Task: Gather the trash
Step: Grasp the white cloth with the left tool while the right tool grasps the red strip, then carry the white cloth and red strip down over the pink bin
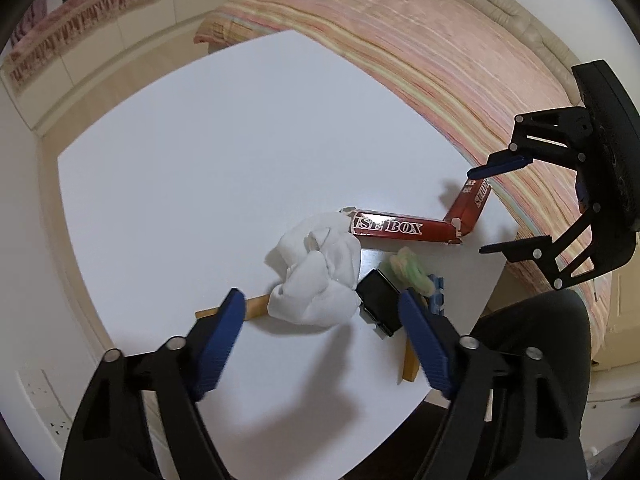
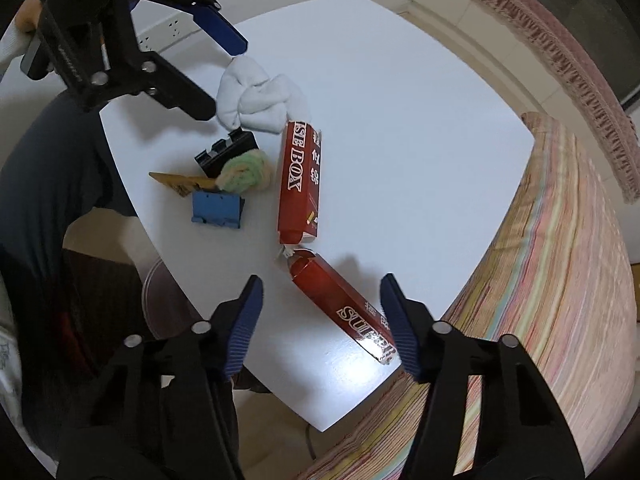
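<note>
A crumpled white tissue wad [image 1: 320, 276] [image 2: 256, 92] lies on the white table [image 1: 224, 152] [image 2: 400, 120]. My left gripper [image 1: 322, 320] is open, its fingers on either side of the wad, just above it. A torn red carton [image 1: 400, 226] [image 2: 300, 176], bent in two, lies beside the wad. My right gripper [image 2: 320, 316] is open, its fingers astride the carton's near half [image 2: 344, 304] at the table edge. It shows in the left wrist view [image 1: 492, 208]. The left gripper shows in the right wrist view [image 2: 224, 76].
A black clip [image 1: 380, 304] [image 2: 226, 152], a green-yellow fuzzy ball [image 1: 408, 270] [image 2: 246, 172], a blue block [image 2: 216, 208] and a yellow card [image 2: 180, 182] lie near the wad. A striped pink bedspread [image 1: 400, 48] [image 2: 560, 280] borders the table.
</note>
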The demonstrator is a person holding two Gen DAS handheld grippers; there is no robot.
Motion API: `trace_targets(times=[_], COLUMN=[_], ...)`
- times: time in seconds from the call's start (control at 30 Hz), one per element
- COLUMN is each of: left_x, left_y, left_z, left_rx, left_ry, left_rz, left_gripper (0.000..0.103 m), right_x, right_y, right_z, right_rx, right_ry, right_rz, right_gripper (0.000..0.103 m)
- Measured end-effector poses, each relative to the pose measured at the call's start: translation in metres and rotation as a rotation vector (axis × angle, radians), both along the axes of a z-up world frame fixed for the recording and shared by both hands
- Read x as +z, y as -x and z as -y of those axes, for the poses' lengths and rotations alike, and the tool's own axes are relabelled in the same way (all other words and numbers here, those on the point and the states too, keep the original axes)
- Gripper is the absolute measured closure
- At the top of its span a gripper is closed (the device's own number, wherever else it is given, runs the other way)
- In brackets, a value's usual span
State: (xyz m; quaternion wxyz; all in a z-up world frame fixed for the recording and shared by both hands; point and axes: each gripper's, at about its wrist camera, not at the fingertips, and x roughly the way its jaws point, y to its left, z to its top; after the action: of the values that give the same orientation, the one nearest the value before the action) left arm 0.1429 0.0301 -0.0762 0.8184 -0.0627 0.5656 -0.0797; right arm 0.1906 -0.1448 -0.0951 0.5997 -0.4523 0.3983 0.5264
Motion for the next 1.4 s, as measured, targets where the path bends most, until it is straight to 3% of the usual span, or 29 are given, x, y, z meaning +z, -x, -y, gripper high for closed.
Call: trace_targets(times=[0.13,0.33,0.6,1.0,1.4], left_x=[-0.004,-0.008,-0.008,0.010,0.038], left_y=[-0.002,-0.001,-0.001,0.008,0.039], left_z=[0.002,0.003,0.001,0.005,0.014], left_rx=[-0.004,-0.009,-0.022,-0.022,-0.010], left_ry=[0.001,-0.003,0.001,-0.022,-0.060], left_rz=[-0.015,-0.024,-0.008,0.057,0.150], left_gripper=[0.043,0.058,0.068,0.069,0.069], right_x=[-0.006,-0.012,-0.014,0.007,0.037], right_y=[-0.002,-0.002,0.000,0.019,0.045], right_z=[-0.002,-0.002,0.000,0.013,0.034], right_rx=[0.015,0.021,0.011,-0.072,-0.263], right_ry=[0.025,0.035,0.033,-0.048,-0.190], right_rz=[-0.024,-0.040,-0.047,-0.060,-0.088], right_gripper=[0.061,0.073,0.088,0.089,0.088])
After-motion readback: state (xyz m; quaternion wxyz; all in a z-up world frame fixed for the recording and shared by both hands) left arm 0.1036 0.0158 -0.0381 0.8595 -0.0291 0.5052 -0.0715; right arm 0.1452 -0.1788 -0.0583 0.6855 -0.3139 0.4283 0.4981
